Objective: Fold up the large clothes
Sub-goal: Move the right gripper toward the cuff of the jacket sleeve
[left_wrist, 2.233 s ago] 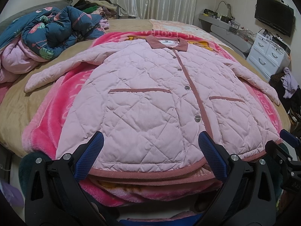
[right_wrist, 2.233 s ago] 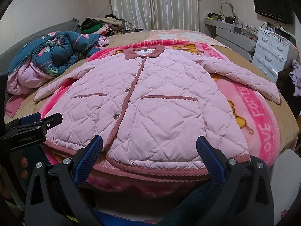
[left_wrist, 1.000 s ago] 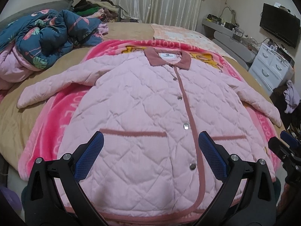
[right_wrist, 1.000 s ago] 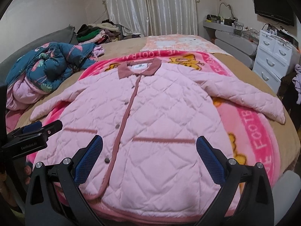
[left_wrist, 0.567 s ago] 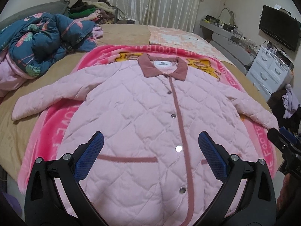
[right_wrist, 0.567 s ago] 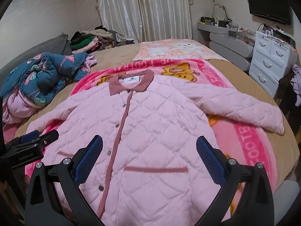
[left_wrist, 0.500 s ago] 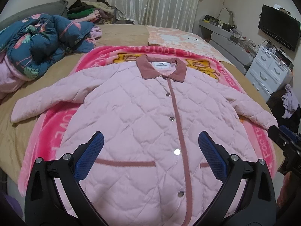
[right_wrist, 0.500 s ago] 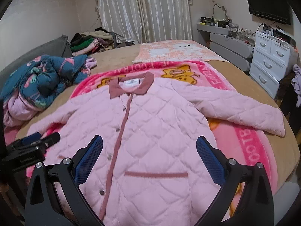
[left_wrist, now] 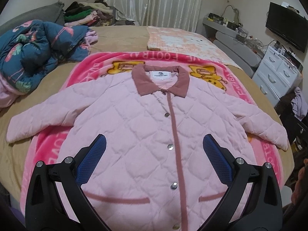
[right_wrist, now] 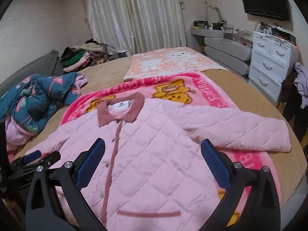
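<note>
A pink quilted jacket (left_wrist: 134, 127) (right_wrist: 154, 154) with a dusty-rose collar lies flat and buttoned, front up, on a bright pink cartoon blanket (left_wrist: 92, 65) (right_wrist: 211, 88) on the bed. Both sleeves are spread outward: one sleeve (left_wrist: 38, 119) to the left, the other sleeve (right_wrist: 240, 132) to the right. My left gripper (left_wrist: 154, 144) hovers open above the jacket's chest with nothing between its blue pads. My right gripper (right_wrist: 152, 148) is open too, above the jacket's right half. The left gripper (right_wrist: 36, 157) shows at the left edge of the right wrist view.
A bundled blue flamingo-print duvet (left_wrist: 34, 48) sits on the bed's left side, with a pile of clothes (left_wrist: 84, 13) behind it. A pale peach blanket (left_wrist: 182, 40) lies further up the bed. White drawers (right_wrist: 269, 61) and a grey shelf stand to the right.
Both grippers have risen and moved forward from the jacket's hem to above its chest. The view now takes in the collar and the far bed. Both stay open.
</note>
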{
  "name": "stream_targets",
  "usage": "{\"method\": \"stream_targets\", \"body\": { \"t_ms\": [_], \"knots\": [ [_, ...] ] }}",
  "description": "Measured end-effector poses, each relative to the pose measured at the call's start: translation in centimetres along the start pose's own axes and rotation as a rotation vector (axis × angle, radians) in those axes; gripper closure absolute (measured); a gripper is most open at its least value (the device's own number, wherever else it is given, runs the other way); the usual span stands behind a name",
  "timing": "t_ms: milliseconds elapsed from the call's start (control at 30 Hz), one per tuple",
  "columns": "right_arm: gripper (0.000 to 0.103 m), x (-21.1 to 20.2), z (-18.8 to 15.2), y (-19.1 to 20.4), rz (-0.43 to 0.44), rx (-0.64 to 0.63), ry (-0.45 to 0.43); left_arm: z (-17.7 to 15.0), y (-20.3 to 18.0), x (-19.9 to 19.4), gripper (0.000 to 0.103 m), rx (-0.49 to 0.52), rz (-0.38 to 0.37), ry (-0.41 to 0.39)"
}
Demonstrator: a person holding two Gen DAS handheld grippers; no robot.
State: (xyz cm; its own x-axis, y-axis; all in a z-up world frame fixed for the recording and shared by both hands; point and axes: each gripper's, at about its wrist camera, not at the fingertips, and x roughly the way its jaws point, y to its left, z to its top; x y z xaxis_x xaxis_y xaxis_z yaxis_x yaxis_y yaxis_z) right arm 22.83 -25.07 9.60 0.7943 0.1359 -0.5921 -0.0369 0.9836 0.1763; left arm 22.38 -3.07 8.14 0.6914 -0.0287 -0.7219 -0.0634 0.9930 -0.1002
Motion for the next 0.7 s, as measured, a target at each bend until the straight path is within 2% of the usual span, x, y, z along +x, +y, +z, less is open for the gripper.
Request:
{"method": "stream_targets", "body": {
  "t_ms": [367, 700],
  "knots": [
    [0.004, 4.0, 3.3, -6.8, -0.106, 0.147, -0.013, 3.4, -5.1, 5.3, 0.009, 0.048, -0.049, 0.035],
    [0.004, 7.0, 3.1, -13.9, -0.201, 0.277, 0.004, 4.2, -9.8, 9.4, 0.009, 0.11, -0.063, 0.065]
  ]
}}
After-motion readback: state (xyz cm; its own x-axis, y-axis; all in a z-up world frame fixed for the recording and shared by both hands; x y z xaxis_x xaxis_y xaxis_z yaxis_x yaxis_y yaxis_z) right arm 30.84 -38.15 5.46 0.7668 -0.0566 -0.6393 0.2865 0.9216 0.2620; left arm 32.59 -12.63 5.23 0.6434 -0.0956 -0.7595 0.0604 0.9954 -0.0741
